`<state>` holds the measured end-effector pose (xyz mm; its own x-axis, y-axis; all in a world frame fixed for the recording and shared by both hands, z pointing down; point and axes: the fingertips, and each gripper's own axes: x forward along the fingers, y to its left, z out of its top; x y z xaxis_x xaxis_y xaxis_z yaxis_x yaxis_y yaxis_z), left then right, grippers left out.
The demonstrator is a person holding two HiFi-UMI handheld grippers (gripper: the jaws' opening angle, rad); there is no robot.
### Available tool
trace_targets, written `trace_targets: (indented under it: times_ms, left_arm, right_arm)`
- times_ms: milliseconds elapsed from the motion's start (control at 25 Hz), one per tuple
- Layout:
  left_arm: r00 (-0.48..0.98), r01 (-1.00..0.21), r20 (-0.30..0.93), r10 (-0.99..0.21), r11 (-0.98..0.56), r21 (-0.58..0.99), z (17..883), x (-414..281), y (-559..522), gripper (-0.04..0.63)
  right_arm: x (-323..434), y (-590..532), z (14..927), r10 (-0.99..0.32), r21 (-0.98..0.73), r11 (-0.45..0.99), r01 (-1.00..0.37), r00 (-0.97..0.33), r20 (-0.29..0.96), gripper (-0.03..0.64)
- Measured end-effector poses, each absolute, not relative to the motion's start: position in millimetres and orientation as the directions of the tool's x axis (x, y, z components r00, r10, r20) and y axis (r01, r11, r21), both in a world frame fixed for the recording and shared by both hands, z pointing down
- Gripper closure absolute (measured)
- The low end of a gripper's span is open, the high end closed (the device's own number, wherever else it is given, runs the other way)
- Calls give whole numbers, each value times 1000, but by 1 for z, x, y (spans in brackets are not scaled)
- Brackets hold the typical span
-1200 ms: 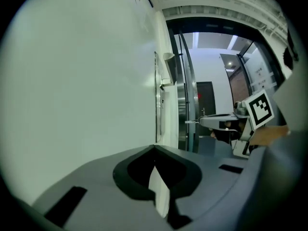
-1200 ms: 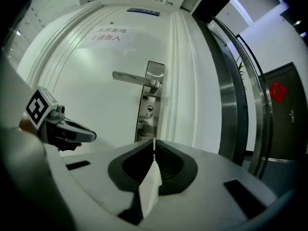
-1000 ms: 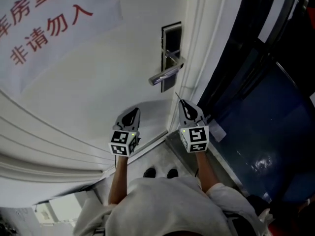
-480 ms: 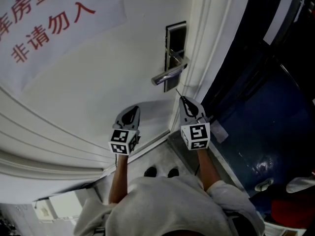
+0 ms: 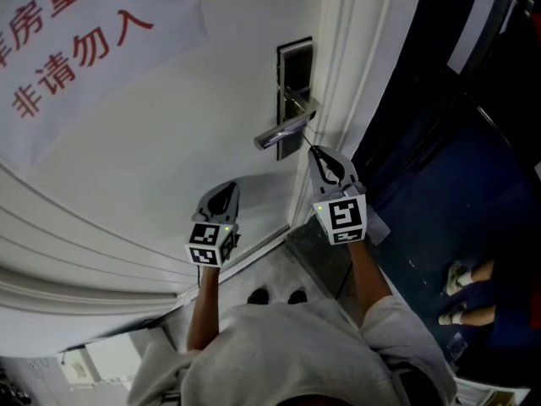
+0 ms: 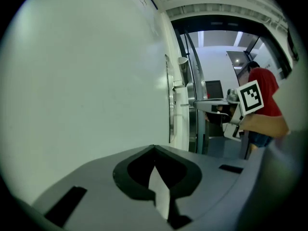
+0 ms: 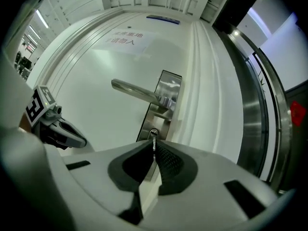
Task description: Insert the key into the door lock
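While gripping key [image 7: 153, 145] with right gripper [image 5: 320, 161], holding tip at keyhole [image 7: 153, 132] under handle [image 7: 134, 91]; can't tell if in. Holding left gripper [image 6: 154, 148] closed, empty, beside door [image 5: 161, 134].

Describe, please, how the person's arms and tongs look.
The left tongs and right tongs are grey tapered shells with black-lined cut-outs behind the tips. Each carries a white cube printed with black square markers. The forearms are bare, and the shirt is light grey with short sleeves.
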<state>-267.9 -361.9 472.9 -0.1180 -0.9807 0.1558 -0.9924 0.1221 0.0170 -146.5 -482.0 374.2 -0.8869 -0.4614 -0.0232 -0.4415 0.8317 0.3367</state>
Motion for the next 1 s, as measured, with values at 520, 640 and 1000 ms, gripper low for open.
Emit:
trace_targets:
  times_ms: [520, 640, 1000]
  left_arm:
    - [-122, -992, 170, -978, 127, 17, 478, -270, -362, 578]
    - [-119, -992, 169, -978, 124, 19, 478, -269, -362, 578]
    - [-118, -992, 172, -978, 123, 16, 478, -268, -363, 578]
  right_arm:
    - [-157, -485, 363, -443, 707, 636, -307, -896, 9, 586]
    - [-159, -483, 368, -452, 809, 530, -254, -892, 16, 586]
    - [-166, -477, 377, -460, 947, 291, -136, -888, 14, 586]
